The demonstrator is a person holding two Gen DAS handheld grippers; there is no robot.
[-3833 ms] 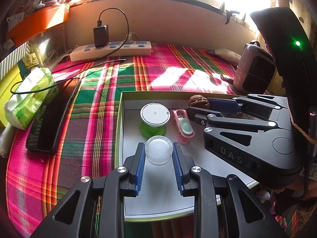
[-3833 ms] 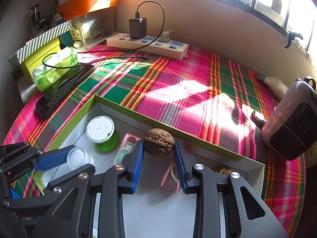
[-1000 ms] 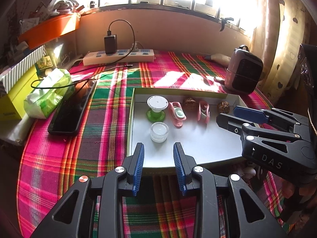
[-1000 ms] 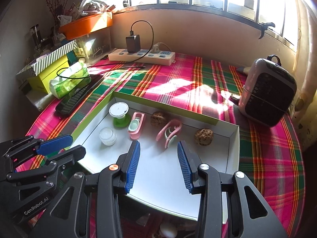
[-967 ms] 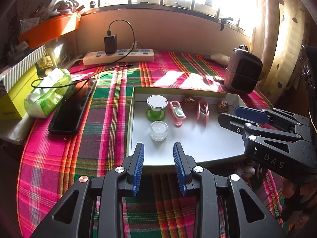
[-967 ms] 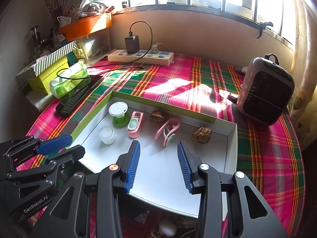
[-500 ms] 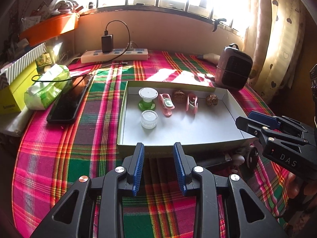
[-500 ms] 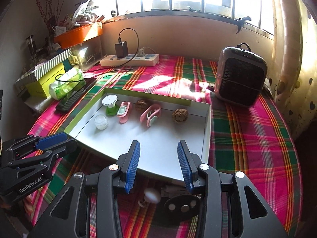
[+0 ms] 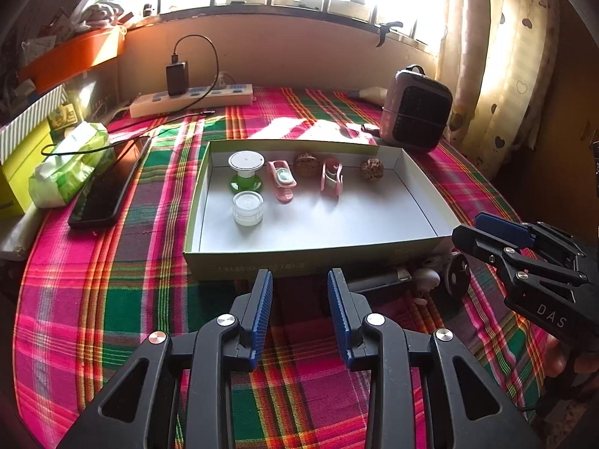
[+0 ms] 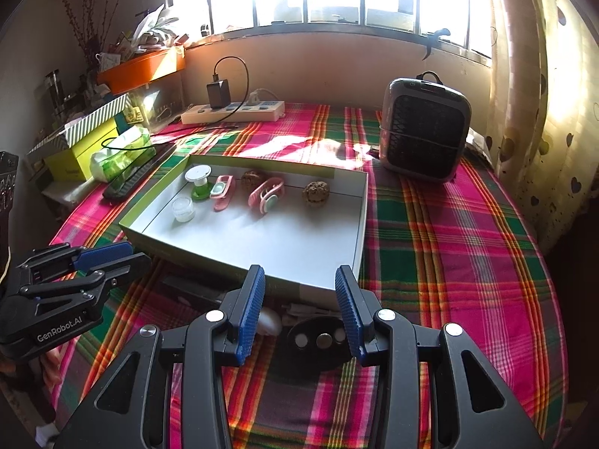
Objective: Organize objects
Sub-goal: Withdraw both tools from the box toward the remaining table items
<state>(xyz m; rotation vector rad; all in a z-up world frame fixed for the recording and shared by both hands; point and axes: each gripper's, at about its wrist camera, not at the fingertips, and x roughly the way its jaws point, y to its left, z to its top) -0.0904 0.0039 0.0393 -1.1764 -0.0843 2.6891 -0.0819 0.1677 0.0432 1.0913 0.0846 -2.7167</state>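
Note:
A shallow white tray with green sides [image 9: 310, 260] [image 10: 359, 224] lies on the plaid cloth. Along its far wall stand a white-topped green spool [image 9: 245, 172] [image 10: 200, 183], a pink clip [image 9: 281, 181] [image 10: 222, 189], a walnut [image 9: 306, 164] [image 10: 251, 179], a second pink clip [image 9: 331, 176] [image 10: 266, 194] and another walnut [image 9: 371, 167] [image 10: 316, 193]. A small clear jar [image 9: 248, 207] [image 10: 183, 208] sits in front of the spool. My left gripper [image 9: 299, 308] [image 10: 108, 258] is open and empty, short of the tray's near side. My right gripper [image 10: 299, 307] [image 9: 486, 228] is open and empty over the tray's near right corner.
Small items, a black round piece [image 10: 318, 340] and white bits [image 9: 426, 277], lie at the tray's near edge. A pink heater [image 10: 425, 131] stands back right. A power strip [image 9: 191, 99], tissue pack [image 9: 69, 164], black phone [image 9: 103, 183] and boxes [image 10: 84, 131] fill the left.
Both grippers have let go of the jar and the walnut and drawn back from the tray toward the table's near edge. The tray's contents look smaller and keep their places.

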